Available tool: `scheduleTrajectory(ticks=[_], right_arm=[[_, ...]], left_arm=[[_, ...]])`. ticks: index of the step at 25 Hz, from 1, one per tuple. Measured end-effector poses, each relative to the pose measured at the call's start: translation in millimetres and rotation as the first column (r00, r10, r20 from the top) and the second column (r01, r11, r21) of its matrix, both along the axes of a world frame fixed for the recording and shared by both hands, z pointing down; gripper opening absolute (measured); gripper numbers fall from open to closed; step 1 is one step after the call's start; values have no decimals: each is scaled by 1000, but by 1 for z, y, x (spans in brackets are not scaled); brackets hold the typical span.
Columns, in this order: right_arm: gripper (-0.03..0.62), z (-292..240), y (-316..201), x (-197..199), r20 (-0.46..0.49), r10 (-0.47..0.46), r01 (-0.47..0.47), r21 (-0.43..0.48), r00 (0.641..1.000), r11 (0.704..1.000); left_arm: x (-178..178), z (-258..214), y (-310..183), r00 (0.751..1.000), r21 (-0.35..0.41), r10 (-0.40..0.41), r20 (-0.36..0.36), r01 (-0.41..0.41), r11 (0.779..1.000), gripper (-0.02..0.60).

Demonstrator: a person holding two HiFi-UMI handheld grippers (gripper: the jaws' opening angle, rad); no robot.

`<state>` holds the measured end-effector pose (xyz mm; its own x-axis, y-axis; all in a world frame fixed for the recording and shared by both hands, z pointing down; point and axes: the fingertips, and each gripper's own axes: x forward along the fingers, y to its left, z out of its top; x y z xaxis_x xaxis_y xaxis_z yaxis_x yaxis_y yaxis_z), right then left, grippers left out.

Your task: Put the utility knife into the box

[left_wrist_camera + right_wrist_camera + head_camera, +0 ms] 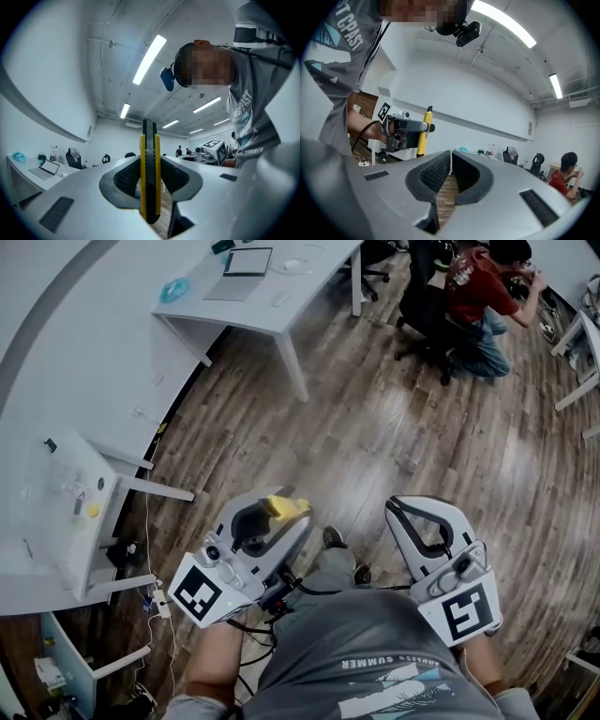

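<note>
The person's grey fabric T-shirt (375,629) carries white print: "SUMMER" reads across its near front in the head view, "COAST" in the right gripper view.

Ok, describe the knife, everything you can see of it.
The knife is slim, with a yellow plastic-looking body and a black ridged strip running down its middle. No blade shows. It stands upright, clamped between the jaws of the left gripper, which press on its two broad sides. Its black-tipped end rises above the jaws and its lower end sits down between them. Nothing else touches it. It is held in the air above the wooden floor.
</note>
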<state>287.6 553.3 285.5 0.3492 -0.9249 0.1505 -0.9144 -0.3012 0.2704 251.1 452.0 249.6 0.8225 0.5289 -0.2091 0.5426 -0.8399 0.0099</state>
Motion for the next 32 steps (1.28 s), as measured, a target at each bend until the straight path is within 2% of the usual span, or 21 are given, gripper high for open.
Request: scheduleTrajectory(ticks=[6,10,13,18,21,25,28,32], right_arm=[[23,-7,-24,55,-52,4,-6,-44,999,999],[23,-17,-42,98,-61,9,-11,-35,998,999],[23,-14,-54,116,-47,-19,17,-39,999,999],[23,-11,-60,173,-35,-88,88,-17,995,996],[23,-13,-63,208,-22,-141,141,-3,990,990],[23,-36,-72,262,-76,-219,222,34,973,974],[23,-31,-72,290,-38,-248,250,52,968,967],[23,-24,-91,312,-9,-301,301,31,954,953]], left_arm=[[62,0,-25,999,-32,29,-17,-30,999,137],[102,-6,-44,999,-33,15,-30,-16,999,137],[117,-5,-57,1000,-38,-9,-10,9,999,137],[166,-3,-66,996,14,-84,0,84,996,137],[196,-5,-64,990,20,-137,14,137,990,137],[233,-19,-63,974,23,-225,1,225,974,137],[256,-19,-59,963,25,-270,14,270,963,137],[269,-23,-76,941,32,-338,12,338,941,137]])
